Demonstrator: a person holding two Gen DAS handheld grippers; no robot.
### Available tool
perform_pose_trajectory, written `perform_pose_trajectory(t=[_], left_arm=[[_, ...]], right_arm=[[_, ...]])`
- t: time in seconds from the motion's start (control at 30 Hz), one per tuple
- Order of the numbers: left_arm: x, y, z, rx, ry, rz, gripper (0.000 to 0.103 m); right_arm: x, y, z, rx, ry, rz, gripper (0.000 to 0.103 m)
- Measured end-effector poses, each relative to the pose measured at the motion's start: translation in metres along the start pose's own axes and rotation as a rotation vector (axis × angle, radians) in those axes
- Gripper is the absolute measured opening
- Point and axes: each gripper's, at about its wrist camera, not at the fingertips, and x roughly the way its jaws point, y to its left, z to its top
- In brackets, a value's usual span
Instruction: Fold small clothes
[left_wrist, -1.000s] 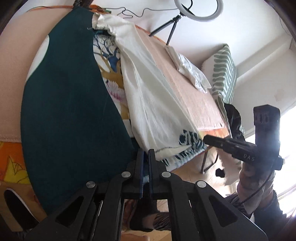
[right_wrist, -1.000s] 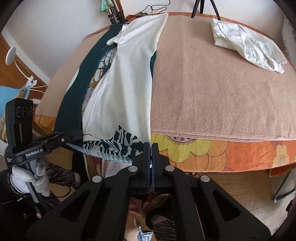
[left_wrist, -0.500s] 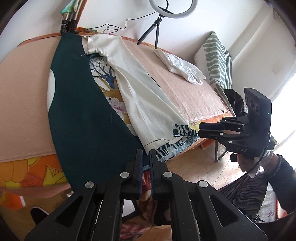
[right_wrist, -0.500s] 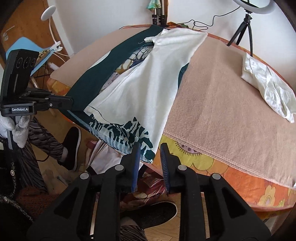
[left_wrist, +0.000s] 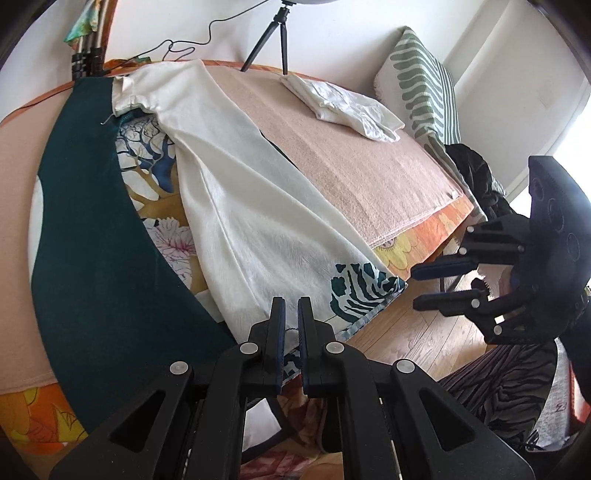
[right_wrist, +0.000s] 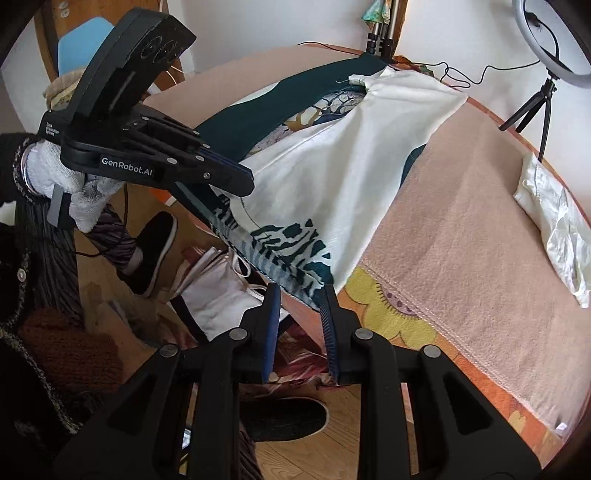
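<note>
The printed garment (left_wrist: 258, 206) lies long across the tabletop (left_wrist: 362, 162), white lining up, its collar end far off by the tripods and its zebra-patterned hem (right_wrist: 288, 254) hanging over the near edge, right in front of both tongs. Its long axis runs straight away from them. The left tongs (left_wrist: 290, 314) stand narrow at the hem's left corner; from the right camera the left tongs (right_wrist: 236, 181) look pressed on the hem, though I cannot tell for sure that they pinch it. The right tongs (right_wrist: 299, 302) gape wide, the hem's right corner just ahead of their tips. A second ago both tongs were clamped tight; since then the right pair has let go and drawn back, and the left has loosened to a slit. A folded white garment (left_wrist: 343, 107) rests well apart.
</note>
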Motion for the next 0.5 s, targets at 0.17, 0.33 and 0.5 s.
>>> perform_pose_trajectory(t=[0.17,0.33,0.5], left_arm=[[0.004,0.001,-0.003,0.018,0.015,0.009,0.005],[0.0,0.001,-0.004,0.037,0.005,0.053,0.005],[0.0,0.009,-0.002,0.002,0.002,0.043,0.005]], right_arm=[[0.012,-0.007,0.001,-0.058,0.026,-0.016,0.023],[0.018,-0.005,0.002,-0.075,0.031,0.081,0.023],[0.006,0.002,0.001,-0.13,0.015,0.1,0.023]])
